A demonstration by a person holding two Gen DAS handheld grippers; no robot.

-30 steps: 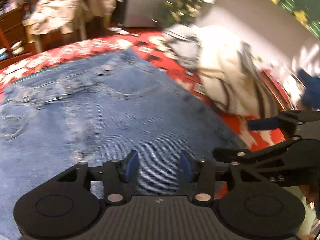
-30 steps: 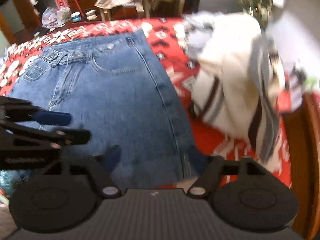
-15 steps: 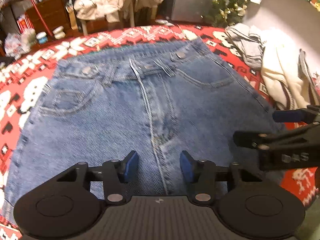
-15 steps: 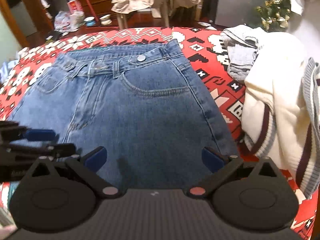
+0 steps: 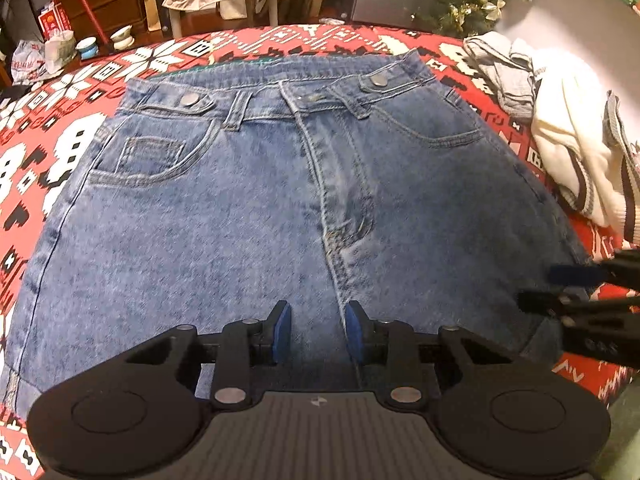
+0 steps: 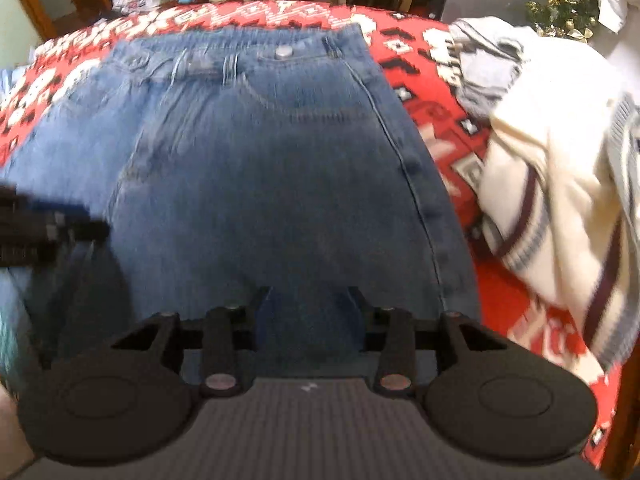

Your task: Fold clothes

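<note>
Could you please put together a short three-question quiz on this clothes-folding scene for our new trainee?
1. True or false: the blue denim jeans lie front side up on the red patterned blanket.
2. Which garment lies right of the jeans? A) cream striped sweater B) black leather jacket
3. Fill in: the left gripper hovers over the jeans' centre ____.

Key: 1 true; 2 A; 3 seam.

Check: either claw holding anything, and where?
Nothing gripped yet. The left claw and right claw have just been closing over the jeans' near edge; denim between pads, not visibly pinched.
</note>
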